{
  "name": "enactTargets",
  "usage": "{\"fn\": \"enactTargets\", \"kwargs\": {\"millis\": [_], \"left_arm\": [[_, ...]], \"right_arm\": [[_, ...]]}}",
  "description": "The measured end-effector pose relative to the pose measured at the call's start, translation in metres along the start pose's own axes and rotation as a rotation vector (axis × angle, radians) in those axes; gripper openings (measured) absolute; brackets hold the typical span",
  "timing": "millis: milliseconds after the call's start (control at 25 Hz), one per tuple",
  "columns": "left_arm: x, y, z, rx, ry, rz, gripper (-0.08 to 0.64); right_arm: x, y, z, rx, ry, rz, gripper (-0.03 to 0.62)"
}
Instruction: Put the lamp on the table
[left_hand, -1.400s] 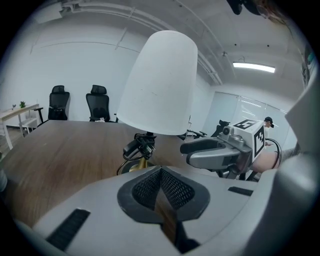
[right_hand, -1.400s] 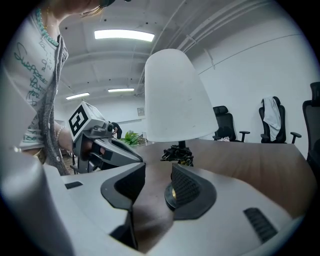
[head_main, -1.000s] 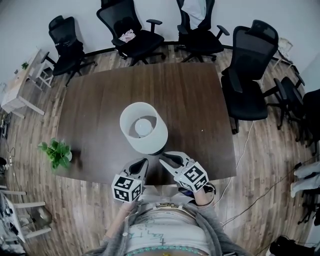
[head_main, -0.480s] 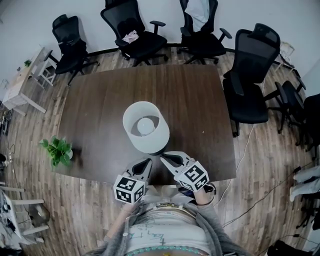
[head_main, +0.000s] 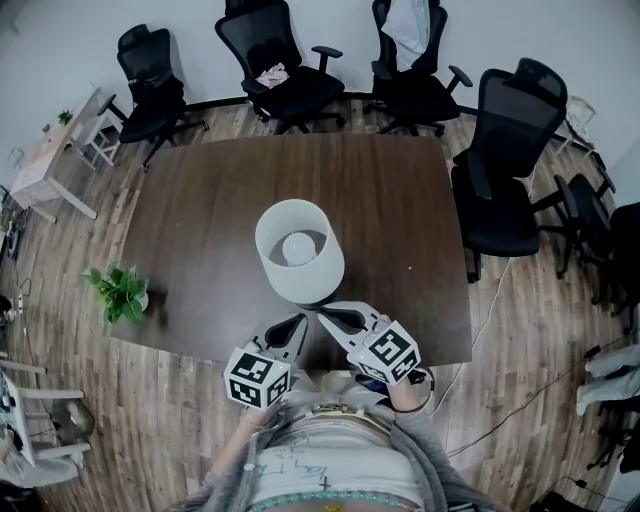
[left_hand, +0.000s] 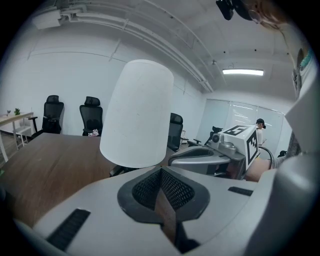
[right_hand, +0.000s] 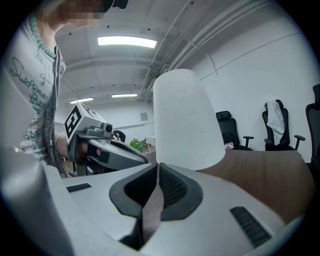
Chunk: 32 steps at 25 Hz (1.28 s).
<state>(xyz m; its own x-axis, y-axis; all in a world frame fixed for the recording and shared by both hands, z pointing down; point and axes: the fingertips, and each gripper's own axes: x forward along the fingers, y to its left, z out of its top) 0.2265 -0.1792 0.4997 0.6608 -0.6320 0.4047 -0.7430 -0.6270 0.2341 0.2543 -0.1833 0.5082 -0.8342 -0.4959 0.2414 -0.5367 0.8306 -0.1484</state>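
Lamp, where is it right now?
In the head view the lamp is toward the person's edge of the table, just beyond the left gripper and right gripper, potted plant off to its left.

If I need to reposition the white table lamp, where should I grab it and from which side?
Probably the dark base under the shade, not the shade itself: it is a wide, smooth, tapered drum, likely too broad to pinch. Come in low from the near table edge, beneath the shade's rim, where the base shows. The base's shape is mostly hidden.
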Motion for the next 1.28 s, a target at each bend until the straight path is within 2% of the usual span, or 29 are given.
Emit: {"fn": "enactTargets", "kwargs": {"millis": [560, 1000, 1280], "left_arm": [[-0.013, -0.002, 0.032, 0.033, -0.015, 0.044, 0.011], [-0.027, 0.002, 0.049, 0.017, -0.076, 0.059, 0.011], [-0.033, 0.002, 0.054, 0.017, -0.074, 0.056, 0.011]], "right_arm": [[0.001, 0.015, 0.053, -0.051, -0.079, 0.049, 0.028], [-0.002, 0.016, 0.077, -0.107, -0.088, 0.074, 0.026], [-0.006, 0.013, 0.080, -0.128, -0.070, 0.100, 0.025]]}}
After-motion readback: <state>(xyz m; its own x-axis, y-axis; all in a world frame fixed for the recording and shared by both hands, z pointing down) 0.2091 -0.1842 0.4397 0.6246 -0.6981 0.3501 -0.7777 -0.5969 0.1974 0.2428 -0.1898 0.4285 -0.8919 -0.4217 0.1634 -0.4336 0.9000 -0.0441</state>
